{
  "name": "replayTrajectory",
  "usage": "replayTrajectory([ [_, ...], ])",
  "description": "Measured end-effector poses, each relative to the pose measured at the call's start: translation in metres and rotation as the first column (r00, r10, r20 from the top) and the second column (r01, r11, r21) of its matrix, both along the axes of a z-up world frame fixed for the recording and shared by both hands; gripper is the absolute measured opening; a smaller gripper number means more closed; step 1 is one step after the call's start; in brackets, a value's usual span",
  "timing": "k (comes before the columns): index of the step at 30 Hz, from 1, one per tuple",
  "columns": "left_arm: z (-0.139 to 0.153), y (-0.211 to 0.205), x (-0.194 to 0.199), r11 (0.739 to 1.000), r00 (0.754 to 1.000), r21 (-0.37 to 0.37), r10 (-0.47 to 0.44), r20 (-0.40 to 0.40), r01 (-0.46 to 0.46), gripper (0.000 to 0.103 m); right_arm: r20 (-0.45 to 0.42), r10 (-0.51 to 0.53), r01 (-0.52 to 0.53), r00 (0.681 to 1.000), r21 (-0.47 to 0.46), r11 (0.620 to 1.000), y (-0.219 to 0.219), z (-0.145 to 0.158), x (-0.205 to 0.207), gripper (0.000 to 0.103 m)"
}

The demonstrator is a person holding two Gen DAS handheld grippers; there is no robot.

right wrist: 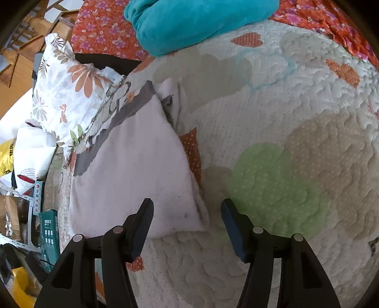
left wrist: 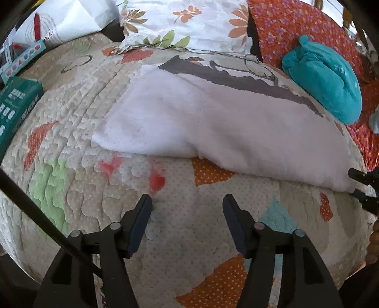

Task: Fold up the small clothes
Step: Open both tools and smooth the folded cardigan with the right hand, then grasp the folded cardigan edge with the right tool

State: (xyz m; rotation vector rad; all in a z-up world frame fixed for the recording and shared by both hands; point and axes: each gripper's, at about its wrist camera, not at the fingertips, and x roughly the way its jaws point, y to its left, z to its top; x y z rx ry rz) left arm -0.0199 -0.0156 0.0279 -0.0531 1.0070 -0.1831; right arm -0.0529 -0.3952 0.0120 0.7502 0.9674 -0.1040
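**White cloth waiting on the bed**

I am over a bed with a bumpy quilt [left wrist: 99, 99] full of orange and green patches. My landmark is the white cloth [left wrist: 213, 128] lying flat on the quilt.

Left of the white cloth sits a green box [left wrist: 16, 104]. Behind the cloth is a flowery pillow [left wrist: 189, 21]. To the right of it lies a blue fluffy bundle [left wrist: 324, 78].

My left claw [left wrist: 187, 201] hangs over bare quilt, just in front of the cloth, with its jaws apart and nothing in them. My right claw [right wrist: 187, 206] has its jaws apart too, around the cloth's near corner but not pinching it.

I think the cloth is soft, light and floppy. It will sag, so I should grab it at the corners or along the near edge.
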Motion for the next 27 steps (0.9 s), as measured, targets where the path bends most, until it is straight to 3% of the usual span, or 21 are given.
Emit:
replayTrajectory([
  [4,-0.001,0.002,0.002,1.0,1.0,-0.025,0.011,-0.012,-0.012,0.061,0.034,-0.02,0.02,0.999,-0.018,1.0,0.008,-0.002,0.004,0.075],
  [10,-0.003,0.0,0.004,1.0,1.0,-0.018,0.005,-0.01,-0.005,0.066,0.089,-0.035,0.035,0.995,0.003,0.999,0.014,-0.005,0.021,0.076],
  [14,-0.003,-0.004,0.005,1.0,1.0,-0.01,-0.003,-0.006,0.003,0.067,0.104,-0.034,0.038,0.994,-0.038,0.999,0.026,-0.005,0.037,0.074],
  [15,-0.002,-0.005,0.005,1.0,1.0,-0.013,-0.007,-0.006,0.007,0.067,0.103,-0.014,0.021,0.995,-0.062,0.998,0.031,-0.004,0.041,0.07],
  [17,0.001,-0.004,0.004,1.0,1.0,-0.027,-0.015,-0.004,0.015,0.067,0.088,0.024,-0.017,0.996,-0.076,0.997,0.037,-0.004,0.047,0.036],
  [19,0.006,0.0,0.004,0.999,1.0,-0.047,-0.019,0.002,0.019,0.067,0.083,0.036,-0.028,0.996,-0.093,0.995,0.037,-0.003,0.047,0.026],
  [23,0.027,0.022,0.009,0.996,0.999,-0.086,0.024,0.044,-0.021,0.067,0.088,0.043,-0.038,0.995,-0.066,0.997,0.031,-0.001,0.044,0.02],
  [27,0.041,0.052,0.026,0.991,0.994,-0.097,0.098,0.053,-0.093,0.067,0.085,0.067,-0.057,0.994,-0.12,0.991,0.037,0.015,0.046,0.018],
])
